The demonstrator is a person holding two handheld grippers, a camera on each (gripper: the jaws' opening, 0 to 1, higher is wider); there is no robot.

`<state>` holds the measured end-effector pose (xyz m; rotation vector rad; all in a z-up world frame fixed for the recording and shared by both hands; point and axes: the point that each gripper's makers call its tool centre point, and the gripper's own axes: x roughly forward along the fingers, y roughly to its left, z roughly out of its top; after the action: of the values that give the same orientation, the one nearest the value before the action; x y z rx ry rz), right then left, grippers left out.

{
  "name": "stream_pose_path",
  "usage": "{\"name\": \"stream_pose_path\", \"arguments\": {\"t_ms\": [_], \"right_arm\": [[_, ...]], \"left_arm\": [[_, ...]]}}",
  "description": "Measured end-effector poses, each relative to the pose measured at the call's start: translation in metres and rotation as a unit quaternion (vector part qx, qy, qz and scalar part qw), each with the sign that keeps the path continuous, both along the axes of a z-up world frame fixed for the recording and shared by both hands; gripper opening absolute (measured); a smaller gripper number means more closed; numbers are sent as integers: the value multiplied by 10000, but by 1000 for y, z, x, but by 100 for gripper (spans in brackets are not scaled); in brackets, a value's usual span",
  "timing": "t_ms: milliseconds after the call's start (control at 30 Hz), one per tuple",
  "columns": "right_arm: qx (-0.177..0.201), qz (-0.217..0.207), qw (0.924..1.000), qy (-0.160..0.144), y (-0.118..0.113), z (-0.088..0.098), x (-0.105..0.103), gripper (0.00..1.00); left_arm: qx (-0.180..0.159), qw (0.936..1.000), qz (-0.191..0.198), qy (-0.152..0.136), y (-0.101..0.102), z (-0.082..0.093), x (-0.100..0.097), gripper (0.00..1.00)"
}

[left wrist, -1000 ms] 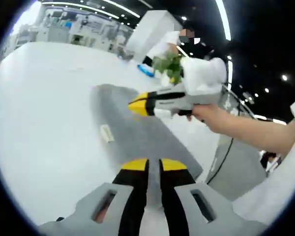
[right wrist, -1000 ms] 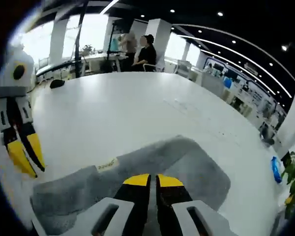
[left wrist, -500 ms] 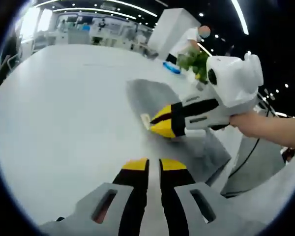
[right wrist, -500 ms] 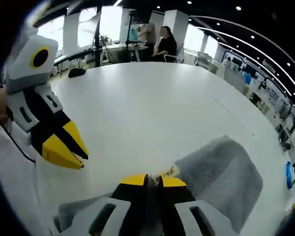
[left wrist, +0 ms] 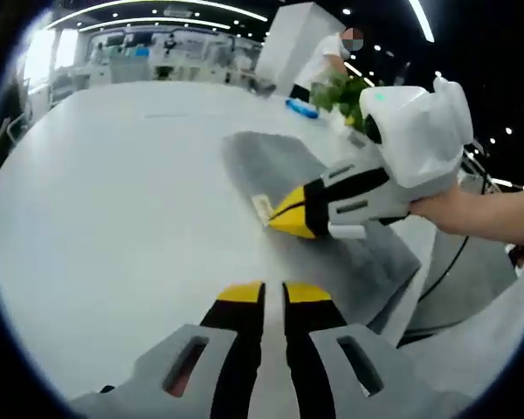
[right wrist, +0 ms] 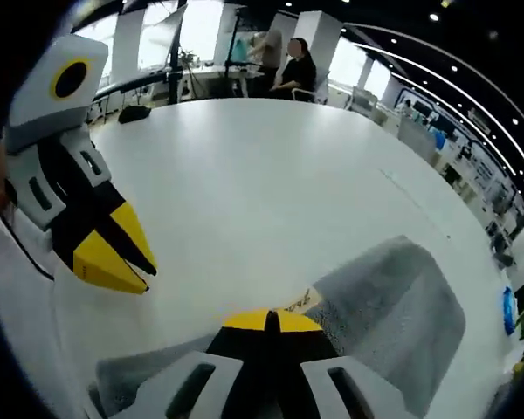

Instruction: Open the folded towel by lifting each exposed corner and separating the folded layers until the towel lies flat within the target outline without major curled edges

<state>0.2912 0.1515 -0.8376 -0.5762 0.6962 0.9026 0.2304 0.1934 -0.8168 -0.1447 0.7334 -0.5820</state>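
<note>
— Where is the towel, and which way does it run?

— In the left gripper view the grey towel (left wrist: 332, 218) lies flat on the white table (left wrist: 113, 218), in the middle and right part of the frame. Its long axis goes from the upper centre, where one narrow end points to the far side of the table, down to the lower right. In the right gripper view the towel (right wrist: 393, 297) is in the lower right, and its long axis runs from the lower left up to the right.

— Is there a label or writing?

— A small pale tag (left wrist: 262, 208) sits on the long edge of the towel. In the right gripper view the tag (right wrist: 299, 302) is just above the yellow tips. Some dark marks are on it, but they are too small to read.

— What do the grippers do?

— The right gripper (left wrist: 279, 216) enters the left gripper view from the right, held by a hand (left wrist: 472, 214). Its yellow tips are pressed together at the towel edge beside the tag; whether cloth is between them I cannot tell. The left gripper (left wrist: 264, 292) is over bare table near the towel, its jaws a narrow gap apart, holding nothing. In the right gripper view the left gripper (right wrist: 113, 262) is at the left, apart from the towel.
</note>
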Motion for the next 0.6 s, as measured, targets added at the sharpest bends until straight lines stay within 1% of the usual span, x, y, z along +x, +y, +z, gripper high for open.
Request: {"name": "stream_pose_path", "arguments": {"t_ms": [33,67,100,133,200,233,300,367,400,500,567,600], "right_arm": [[25,-3,9999,114,-1,1,-5,1],[30,-62,9999,147,-2,0,-8,8],[34,-34,9999,125,-1,-2,-12,13],[-79,3,9999,76,-3,-6,-16,13],[-321,173,9991,-224,-6,-8,-14,10],[-435,267,9983,-279,-5,-11,-15,9],[-455,201,9982,-328,-5,-11,-12,4],[-388,204,9984,-366,-6,-9,-10,1],[-324,186,9986,-366,-7,-8,-10,0],[214,-196,9995,-159,-7,0,-8,0],[689,-433,9967,69,-5,7,-7,0],[846,-547,9948,175,-6,8,-7,0]], "left_arm": [[12,10000,-2,-3,0,0,0,7],[12,10000,-2,-6,0,0,0,7],[-6,10000,3,-4,0,0,1,7],[-22,10000,2,15,-1,-1,1,7],[-34,10000,-10,41,-3,-2,0,7],[-21,10000,-40,51,-5,-2,0,7],[30,9999,-97,44,-7,-3,-2,7],[75,9999,-133,33,-7,-4,-3,7],[85,9999,-141,36,-7,-4,-3,7],[85,9999,-128,56,-4,-4,-5,7],[47,9999,-82,72,-4,-4,-5,7],[25,9999,-72,84,-4,-5,-5,7]]}}
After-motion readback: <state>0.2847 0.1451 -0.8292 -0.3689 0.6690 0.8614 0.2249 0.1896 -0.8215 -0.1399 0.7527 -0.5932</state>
